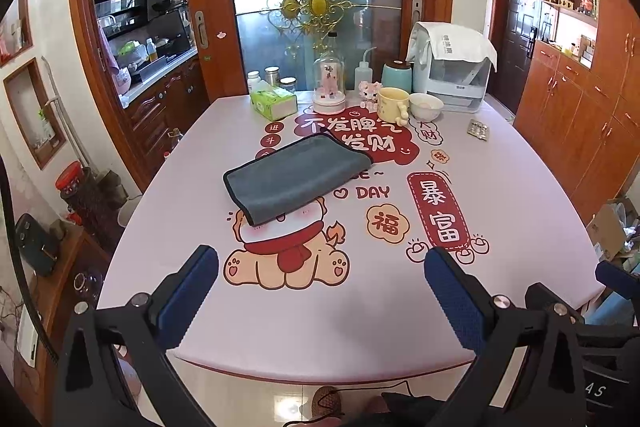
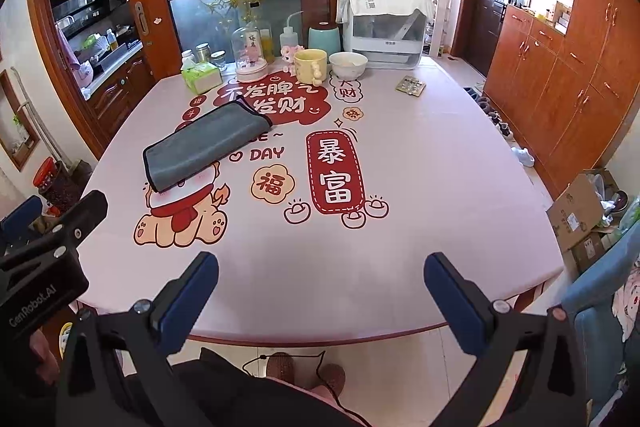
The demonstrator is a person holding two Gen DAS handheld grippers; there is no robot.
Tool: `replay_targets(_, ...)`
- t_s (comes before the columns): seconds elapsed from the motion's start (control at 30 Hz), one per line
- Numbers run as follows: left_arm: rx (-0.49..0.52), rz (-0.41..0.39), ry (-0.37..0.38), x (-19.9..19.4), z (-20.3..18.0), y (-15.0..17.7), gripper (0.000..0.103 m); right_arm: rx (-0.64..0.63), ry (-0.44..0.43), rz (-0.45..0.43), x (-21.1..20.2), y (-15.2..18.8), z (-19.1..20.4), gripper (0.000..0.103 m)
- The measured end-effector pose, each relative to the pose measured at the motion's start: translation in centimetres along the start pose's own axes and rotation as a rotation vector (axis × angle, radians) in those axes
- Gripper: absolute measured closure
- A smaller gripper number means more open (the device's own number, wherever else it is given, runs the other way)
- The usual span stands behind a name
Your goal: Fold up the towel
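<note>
Left wrist: folded towel (image 1: 298,178) well beyond both grippers' wide-apart, empty jaws.

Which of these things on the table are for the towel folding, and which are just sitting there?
For the job: grey towel, left gripper, right gripper.

Just lying about: tissue box, yellow mug, white bowl, pill pack.
</note>
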State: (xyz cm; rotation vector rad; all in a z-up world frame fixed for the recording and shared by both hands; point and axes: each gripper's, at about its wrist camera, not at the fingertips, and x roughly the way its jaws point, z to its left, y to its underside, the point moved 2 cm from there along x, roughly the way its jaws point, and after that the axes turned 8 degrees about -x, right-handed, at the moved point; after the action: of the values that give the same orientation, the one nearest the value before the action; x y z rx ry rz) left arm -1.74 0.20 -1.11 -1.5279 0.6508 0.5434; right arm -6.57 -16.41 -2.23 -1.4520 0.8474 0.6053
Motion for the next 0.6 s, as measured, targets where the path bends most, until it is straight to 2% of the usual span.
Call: replay_targets(0.6,0.016,-0.011,-0.001,0.05,0.52,-0.57,0.001,0.015,-0.008,0.023,0.52,-0.02,0.24,0.0)
